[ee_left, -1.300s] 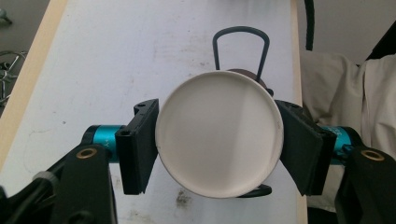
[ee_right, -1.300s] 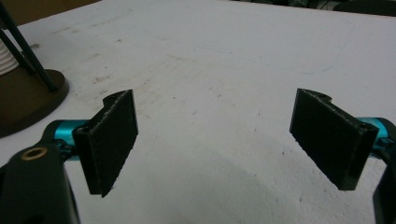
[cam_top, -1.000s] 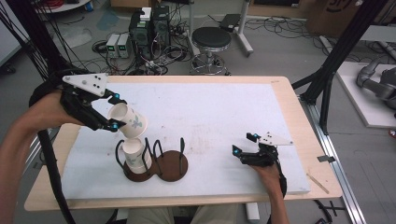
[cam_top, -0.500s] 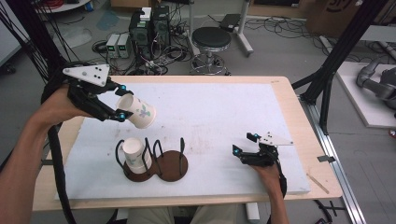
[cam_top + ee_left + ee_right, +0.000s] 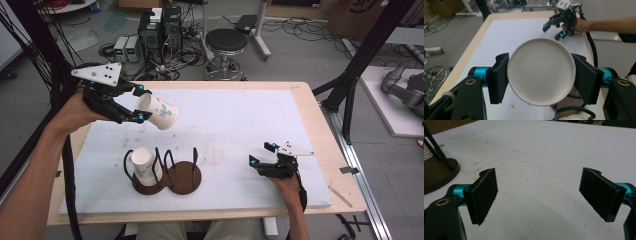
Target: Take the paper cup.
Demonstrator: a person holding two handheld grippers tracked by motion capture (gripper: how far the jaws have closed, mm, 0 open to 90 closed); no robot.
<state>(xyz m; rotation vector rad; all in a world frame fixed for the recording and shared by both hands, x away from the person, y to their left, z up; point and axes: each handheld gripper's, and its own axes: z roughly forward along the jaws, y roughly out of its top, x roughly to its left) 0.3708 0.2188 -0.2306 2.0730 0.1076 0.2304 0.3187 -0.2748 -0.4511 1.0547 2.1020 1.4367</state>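
Clamped across a white paper cup [image 5: 158, 111], the left gripper [image 5: 136, 104] held it in the air above the far left part of the white mat [image 5: 240, 125], tipped on its side with its base towards the gripper and its mouth pointing to the table's right. Seen along the jaws in the left gripper view, the cup's [image 5: 541, 71] round base faced the camera, each black pad pressed flat against one side of it. The high view showed what that view could not: a faint printed pattern on the cup's wall, and a second cup [image 5: 144, 165] standing in the dark wire holder [image 5: 170, 175] near the table's front edge. Farther right, the right gripper [image 5: 264, 160] rested low on the mat with its jaws spread wide, and its own view [image 5: 537, 192] showed bare white mat between them.
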